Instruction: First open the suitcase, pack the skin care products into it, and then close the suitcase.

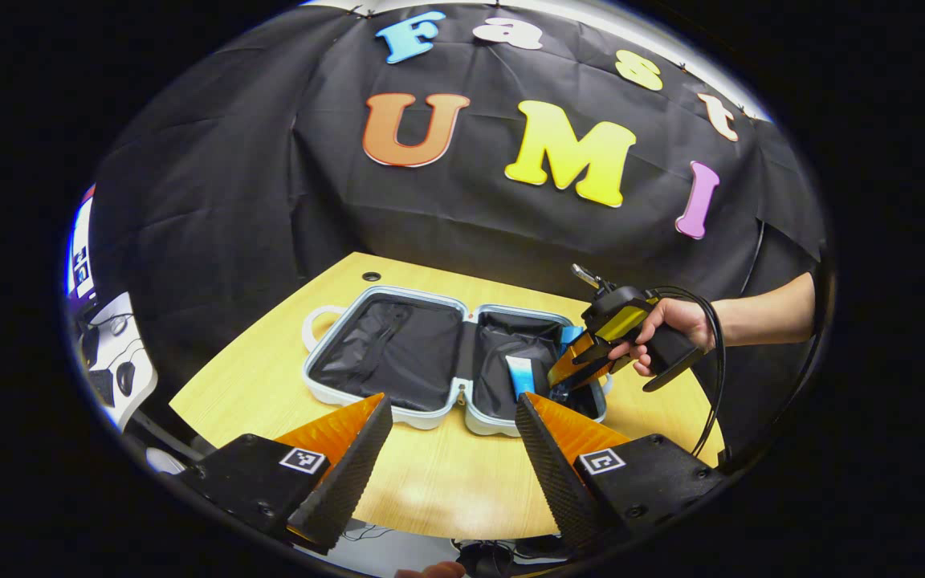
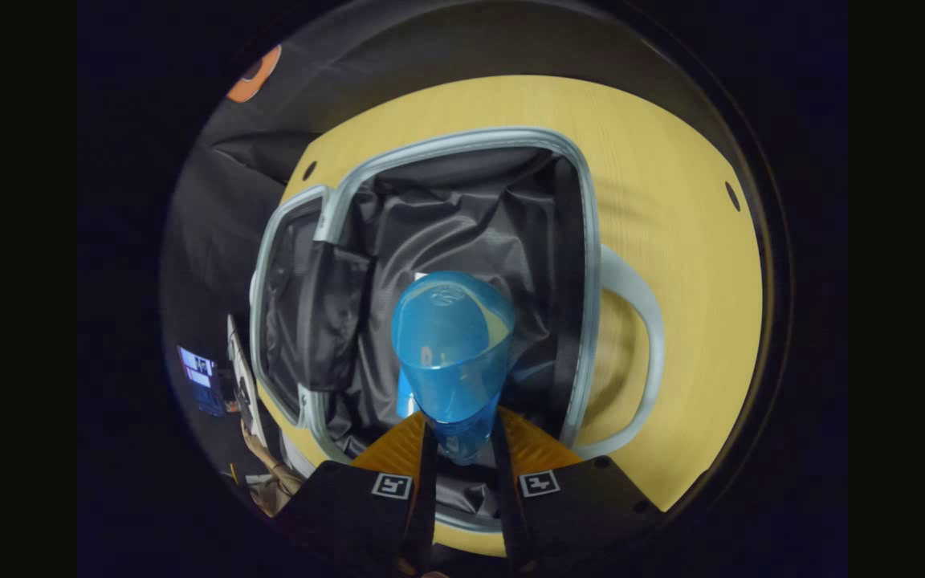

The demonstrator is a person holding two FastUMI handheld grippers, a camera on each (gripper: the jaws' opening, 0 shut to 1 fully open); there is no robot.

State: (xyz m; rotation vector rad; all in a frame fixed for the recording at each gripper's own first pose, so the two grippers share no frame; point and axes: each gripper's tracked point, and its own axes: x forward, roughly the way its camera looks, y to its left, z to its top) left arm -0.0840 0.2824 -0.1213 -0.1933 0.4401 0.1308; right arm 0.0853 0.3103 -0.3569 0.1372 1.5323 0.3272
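right gripper [image 2: 462,437] is pinched on a blue bottle [image 2: 453,345], its long axis running straight out from the jaws, right over the open suitcase [image 2: 583,241]'s lined half. probably just lower and release. left gripper [image 1: 454,449] hangs wide open, near the front edge.

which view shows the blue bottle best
The right gripper view: the blue bottle sits large and centred, pinched in the right claw over the open suitcase. The left gripper view shows just a small blue sliver of it behind that claw.
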